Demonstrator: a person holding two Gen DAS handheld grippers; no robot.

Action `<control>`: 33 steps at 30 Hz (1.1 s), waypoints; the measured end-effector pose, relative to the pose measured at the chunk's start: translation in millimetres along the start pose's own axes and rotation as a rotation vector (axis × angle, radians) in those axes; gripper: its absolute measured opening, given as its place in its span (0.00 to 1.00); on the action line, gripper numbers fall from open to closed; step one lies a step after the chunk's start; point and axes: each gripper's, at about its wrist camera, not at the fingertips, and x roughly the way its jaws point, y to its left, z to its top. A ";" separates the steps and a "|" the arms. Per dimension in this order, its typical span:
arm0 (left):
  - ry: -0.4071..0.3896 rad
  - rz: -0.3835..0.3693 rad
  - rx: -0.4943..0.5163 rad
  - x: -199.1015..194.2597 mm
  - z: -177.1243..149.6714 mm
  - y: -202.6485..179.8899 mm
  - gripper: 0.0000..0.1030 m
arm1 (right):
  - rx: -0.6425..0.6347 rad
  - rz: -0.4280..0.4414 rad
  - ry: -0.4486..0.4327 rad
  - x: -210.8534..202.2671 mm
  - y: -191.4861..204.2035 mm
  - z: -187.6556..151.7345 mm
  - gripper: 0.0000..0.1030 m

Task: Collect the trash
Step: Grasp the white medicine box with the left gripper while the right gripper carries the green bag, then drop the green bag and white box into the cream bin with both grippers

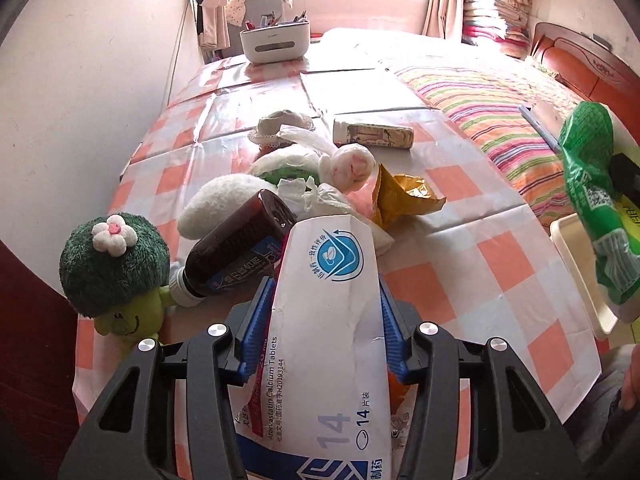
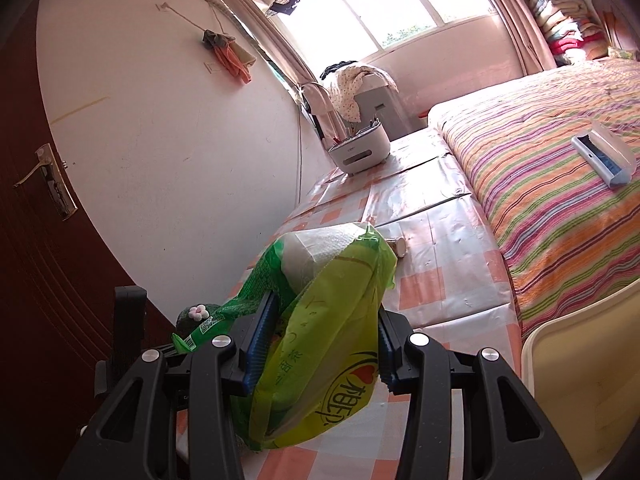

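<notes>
You're clamping the pill box in the left gripper; right gripper is pinching the green bag above the table.

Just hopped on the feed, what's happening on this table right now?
Both claws are loaded. The left claw is shut on a creased white tablet box. The right claw grips a green plastic tissue pack above the checked tablecloth. A brown medicine bottle, yellow crumpled wrapper and plush toys remain on the table.
</notes>
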 end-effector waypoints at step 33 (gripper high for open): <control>-0.161 -0.342 0.024 -30.9 39.9 -164.2 0.45 | -0.010 -0.562 -0.178 -97.7 -78.2 -1.8 0.42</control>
